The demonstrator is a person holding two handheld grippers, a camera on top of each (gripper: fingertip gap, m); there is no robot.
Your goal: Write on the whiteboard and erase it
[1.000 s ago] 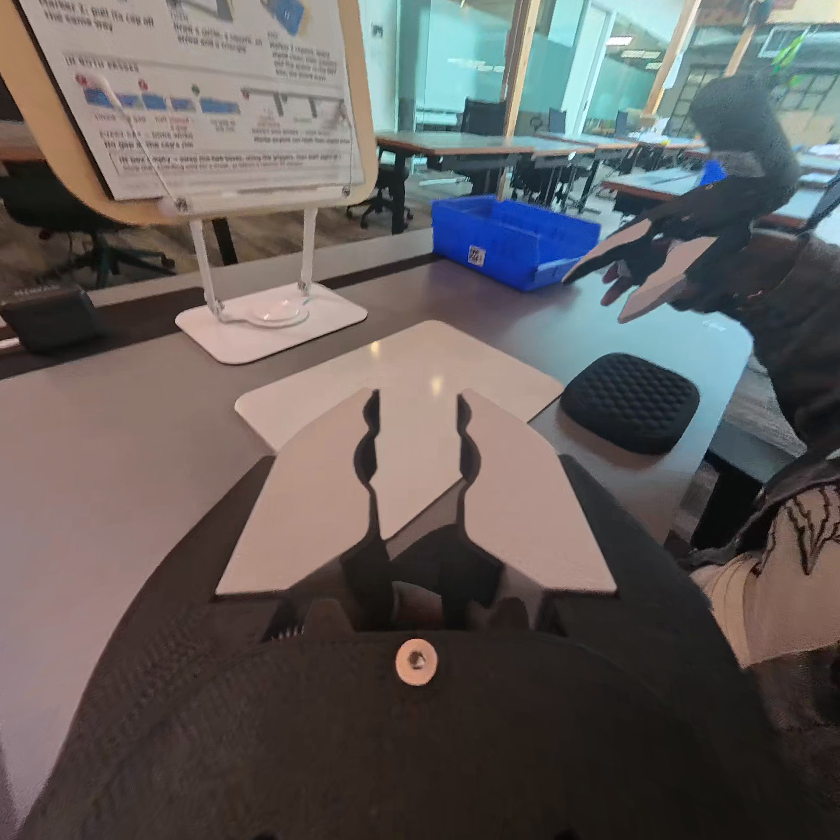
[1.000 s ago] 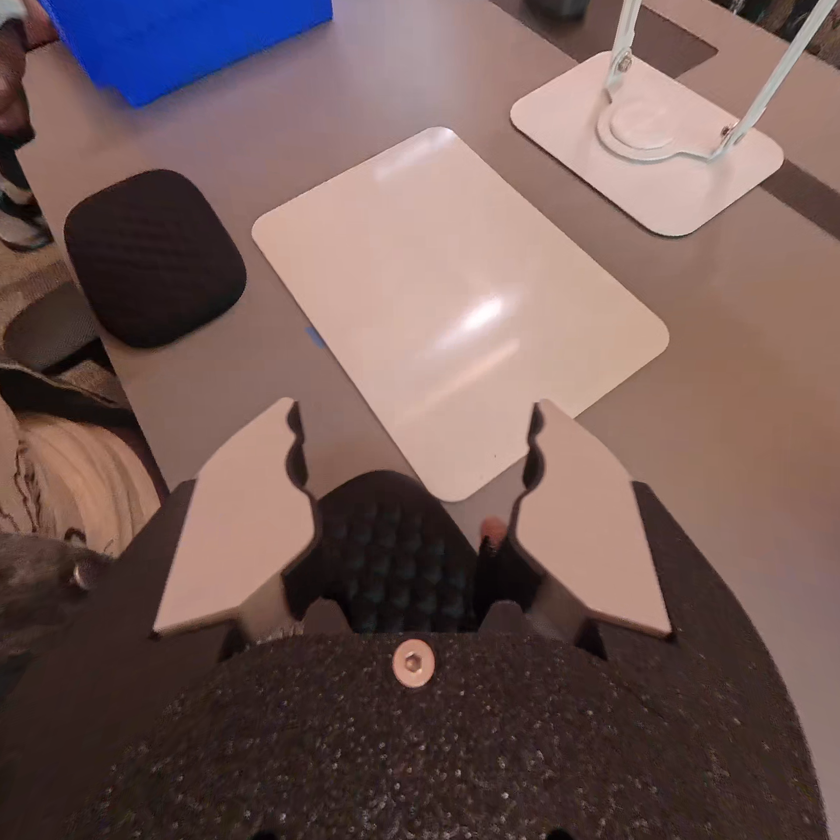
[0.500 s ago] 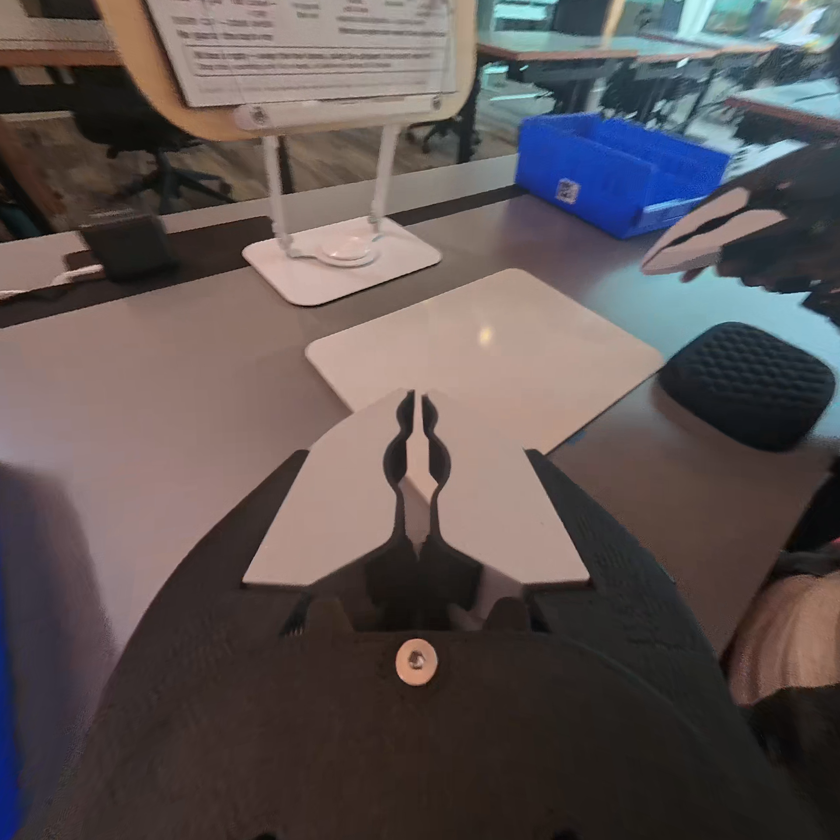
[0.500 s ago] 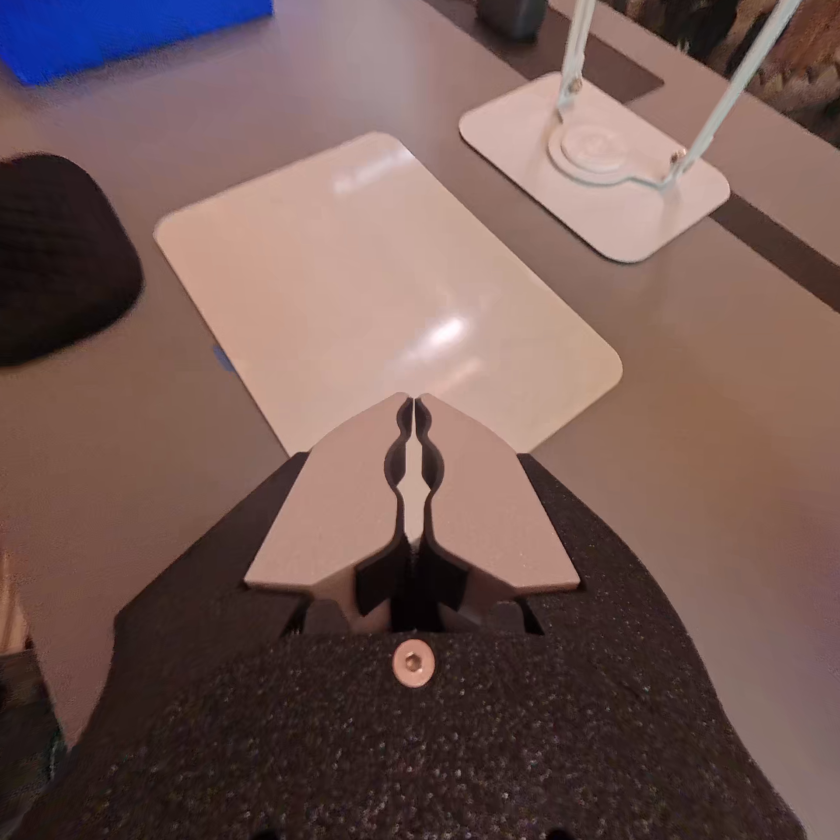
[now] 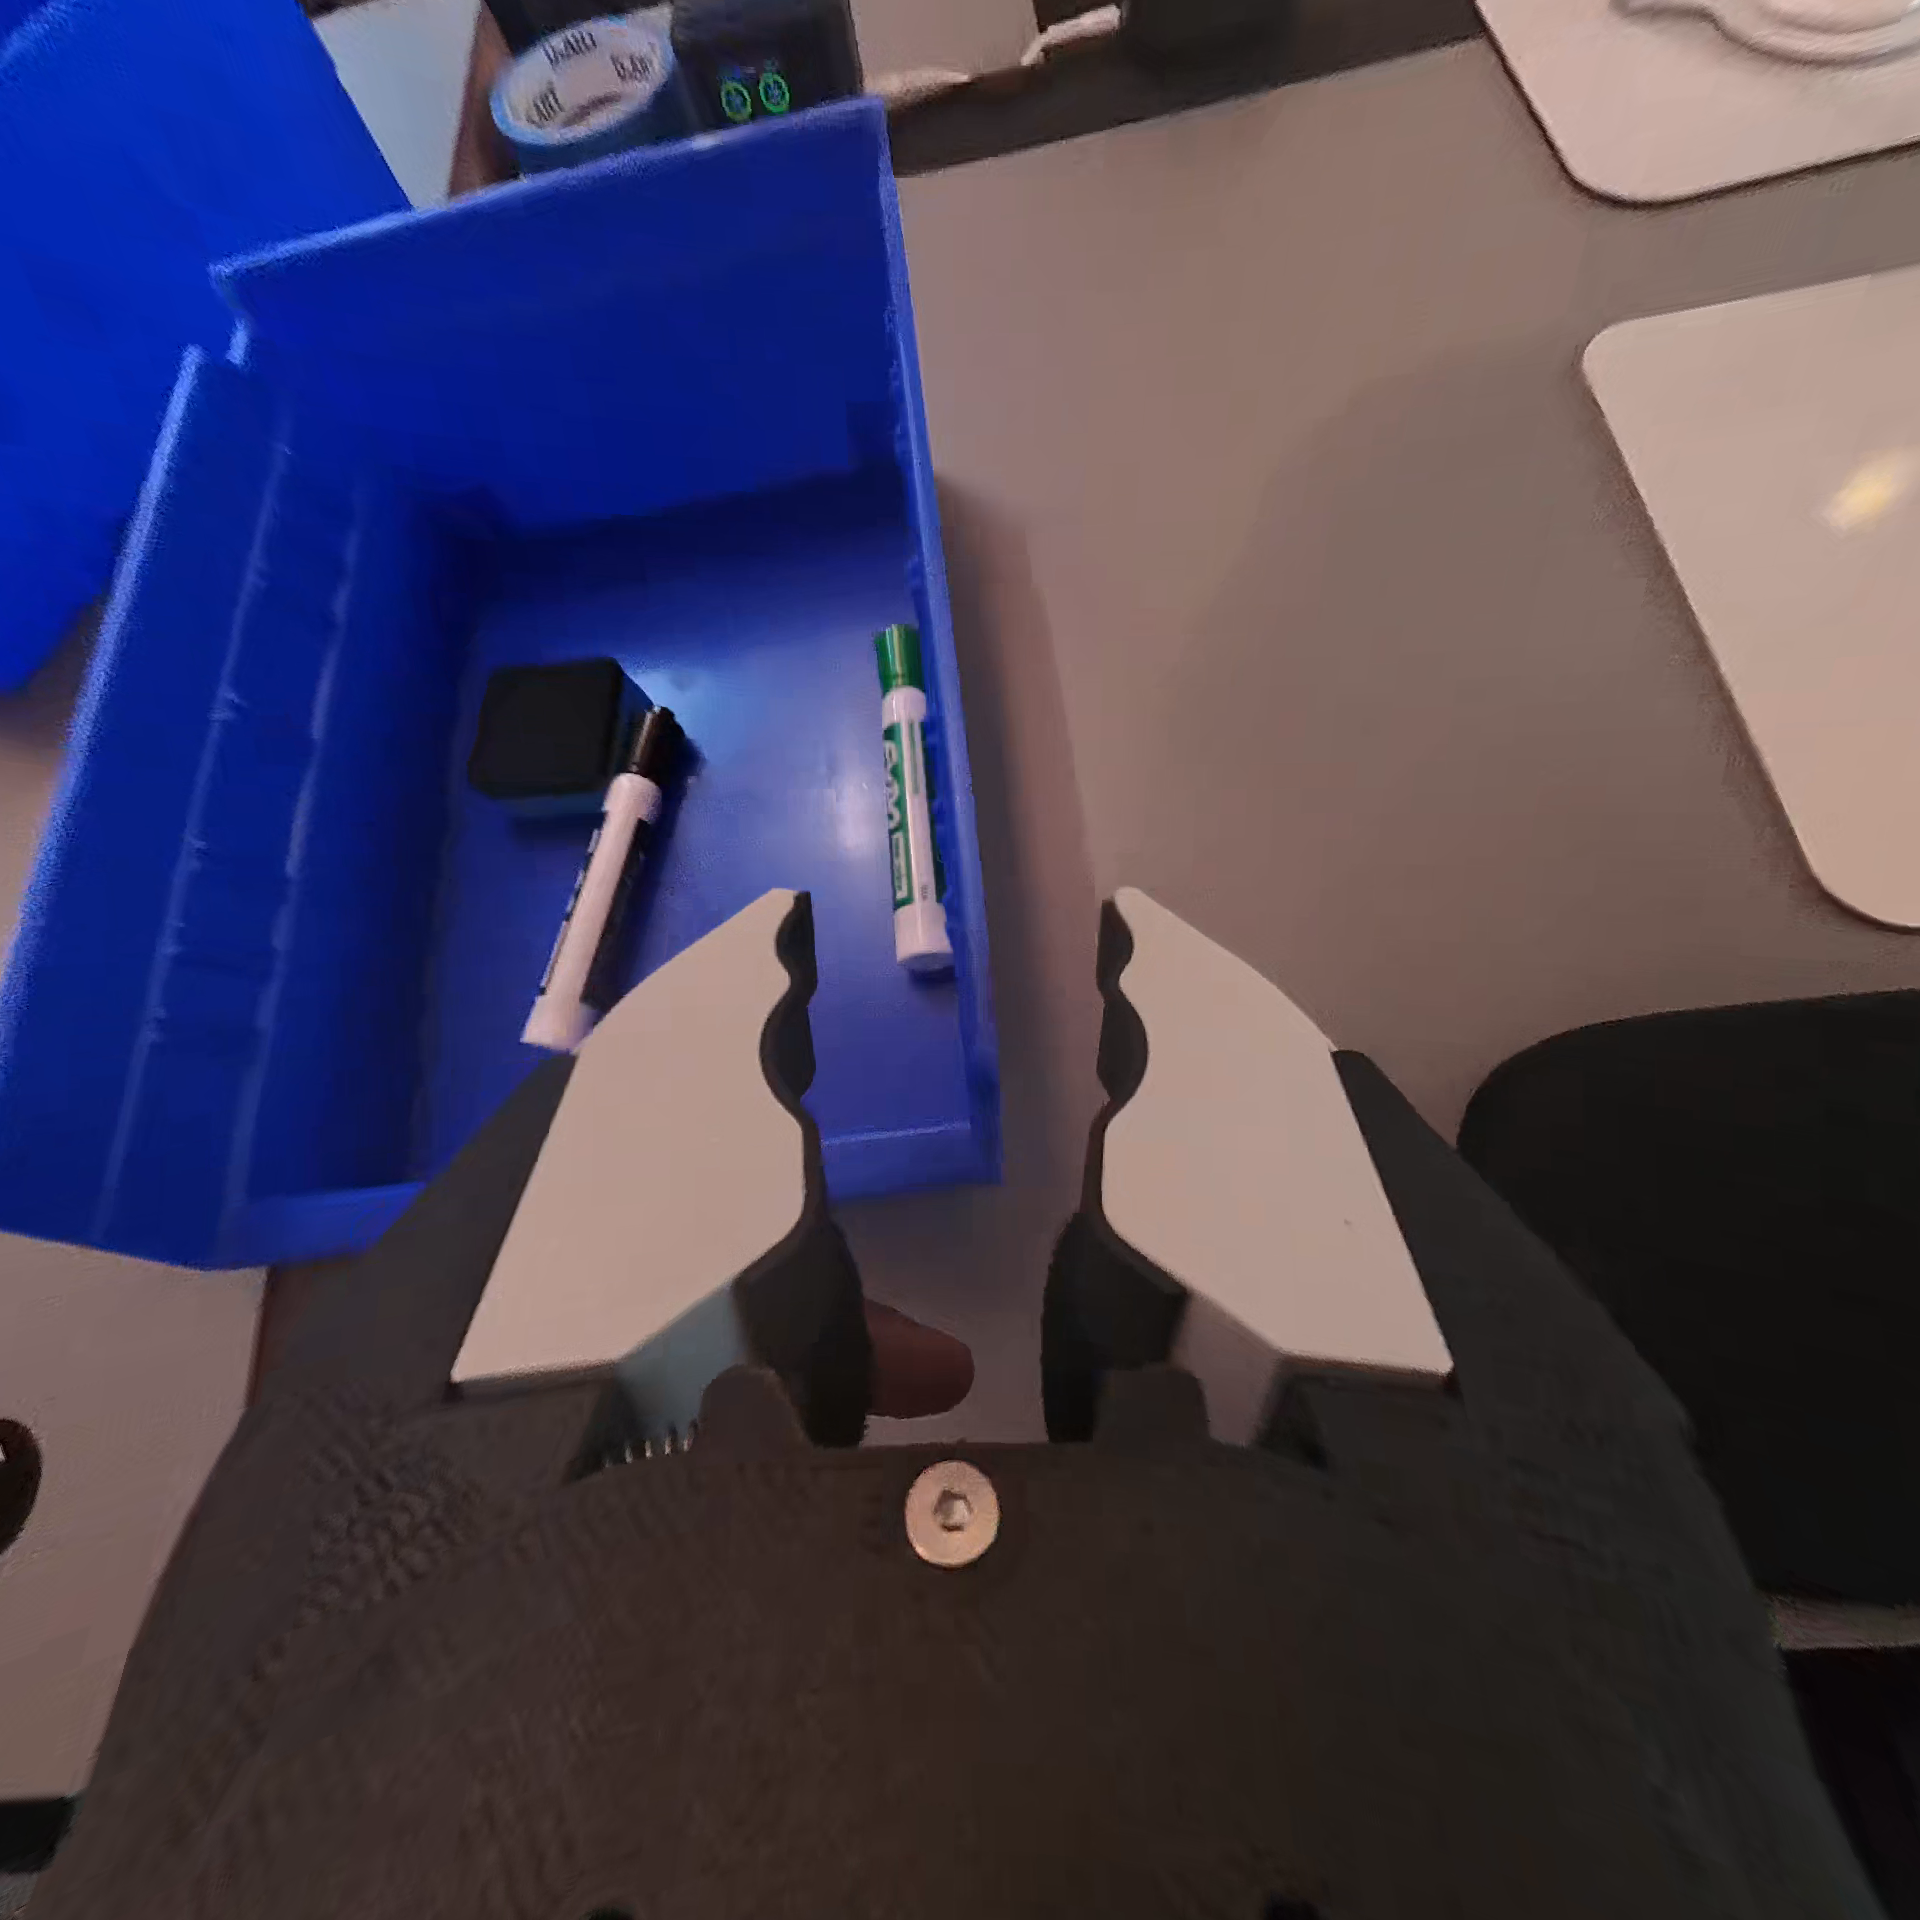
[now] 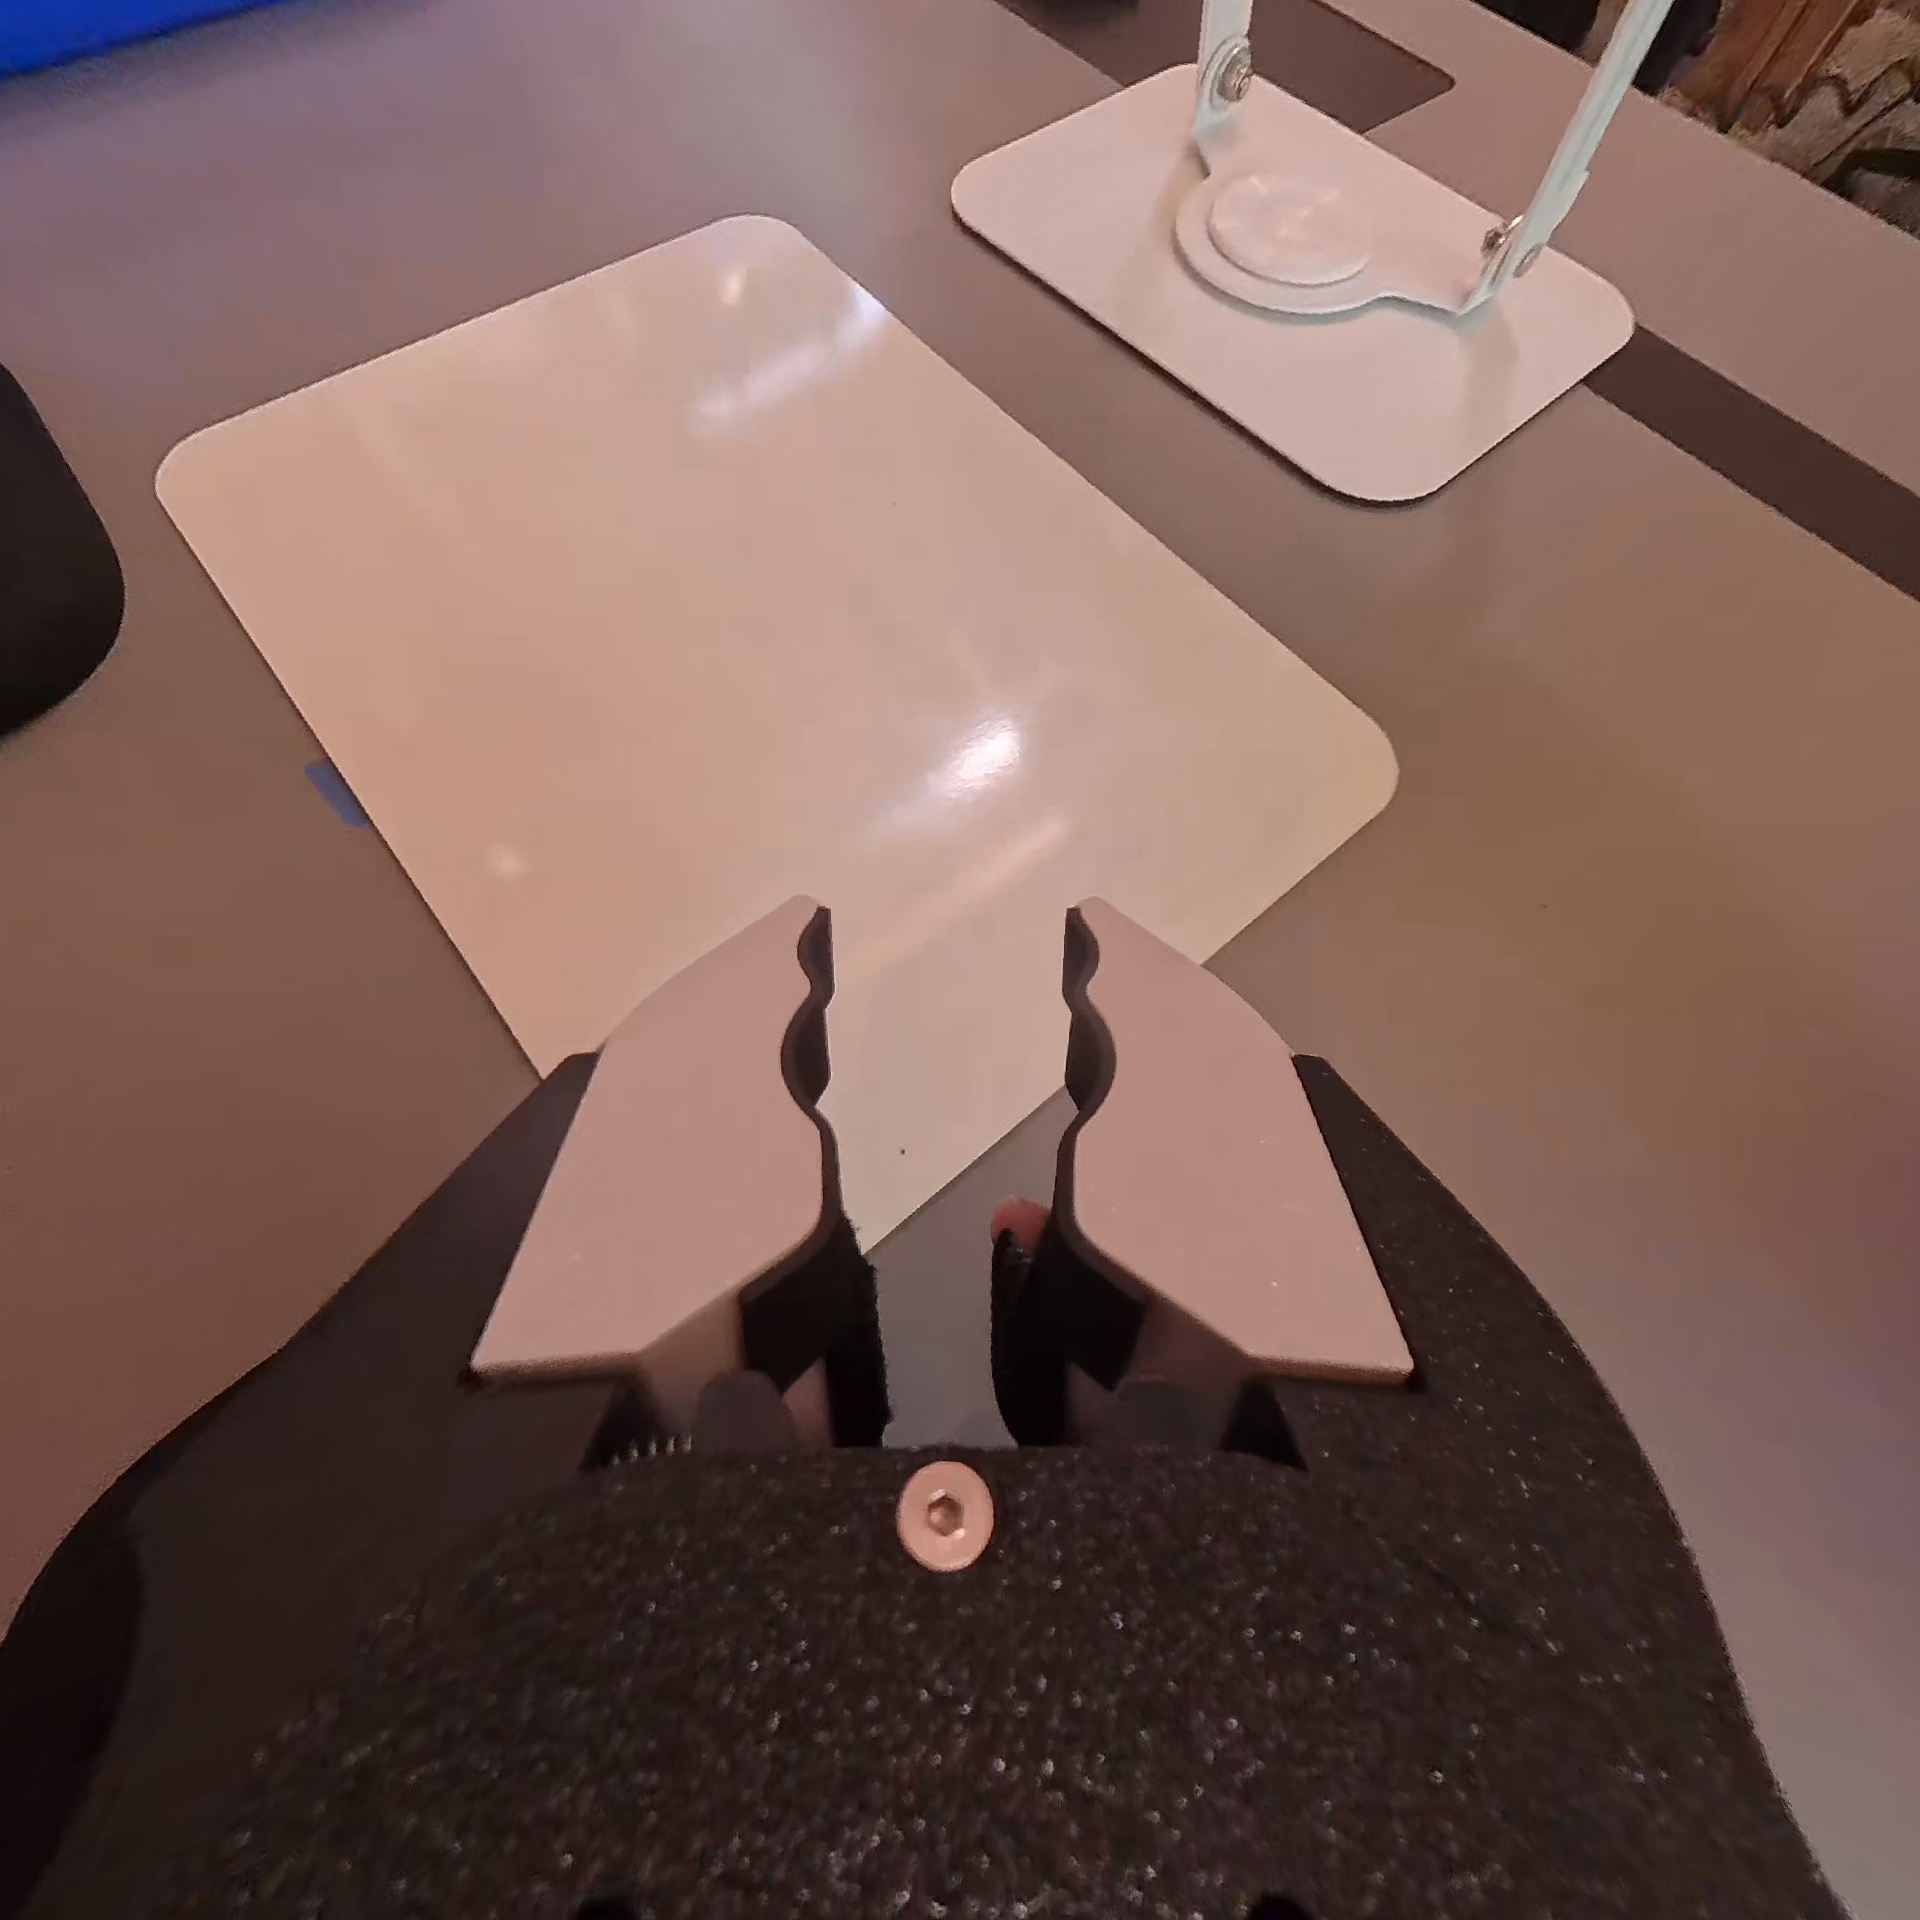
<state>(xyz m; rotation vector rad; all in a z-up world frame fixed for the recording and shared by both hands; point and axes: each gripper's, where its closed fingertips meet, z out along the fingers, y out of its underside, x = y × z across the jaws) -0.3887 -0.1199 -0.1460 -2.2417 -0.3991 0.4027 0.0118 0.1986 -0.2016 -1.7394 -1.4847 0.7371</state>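
Blue plastic bin [image 5: 582, 436]: two markers, black block, maybe eraser [image 5: 551, 740].

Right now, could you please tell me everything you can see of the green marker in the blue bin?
The green marker lies flat on the floor of the blue bin, close along its right wall. It has a white barrel with a green label band and a green cap, which is on and points to the bin's far end. It looks like smooth plastic. Nothing grips it: the open left tongs hover just short of its near, white end. The black marker and black eraser lie apart, to its left.
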